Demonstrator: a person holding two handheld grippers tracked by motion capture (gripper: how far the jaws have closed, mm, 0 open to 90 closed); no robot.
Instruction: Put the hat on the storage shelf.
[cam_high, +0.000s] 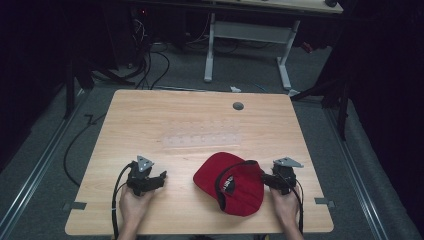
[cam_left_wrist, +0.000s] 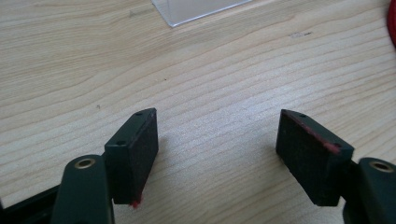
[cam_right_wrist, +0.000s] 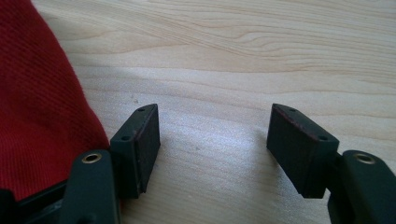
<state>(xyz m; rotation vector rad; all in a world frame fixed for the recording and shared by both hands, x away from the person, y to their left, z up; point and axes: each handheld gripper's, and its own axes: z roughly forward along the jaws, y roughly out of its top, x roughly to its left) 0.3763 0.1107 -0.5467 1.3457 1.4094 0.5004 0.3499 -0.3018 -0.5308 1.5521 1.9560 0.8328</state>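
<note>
A red baseball cap (cam_high: 231, 184) lies on the wooden bench (cam_high: 200, 120), at about five o'clock from the bench's middle and close to its near edge. The crown faces up, the bill points toward ten o'clock, and black trim with a small white mark shows along the opening.

The right gripper (cam_high: 274, 181) sits at three o'clock of the cap, just beside it, held in the person's right hand (cam_high: 286, 205). In the right gripper view its jaws stand wide apart with bare wood between them and nothing gripped; the red fabric (cam_right_wrist: 37, 107) lies outside the left-hand jaw, close against it, though contact cannot be judged.

The left gripper (cam_high: 159, 178) rests at nine o'clock of the cap, well apart from it, in the person's left hand (cam_high: 134, 202). In the left gripper view its jaws are likewise spread open over bare wood, holding nothing. A clear plastic sheet (cam_left_wrist: 201, 9) lies flat at twelve o'clock ahead of them, and a sliver of the cap shows at the two o'clock edge of that view.

In the high view the sheet lies near the bench's middle, and a grey round cable grommet (cam_high: 238, 106) sits near the far edge at one o'clock.
</note>
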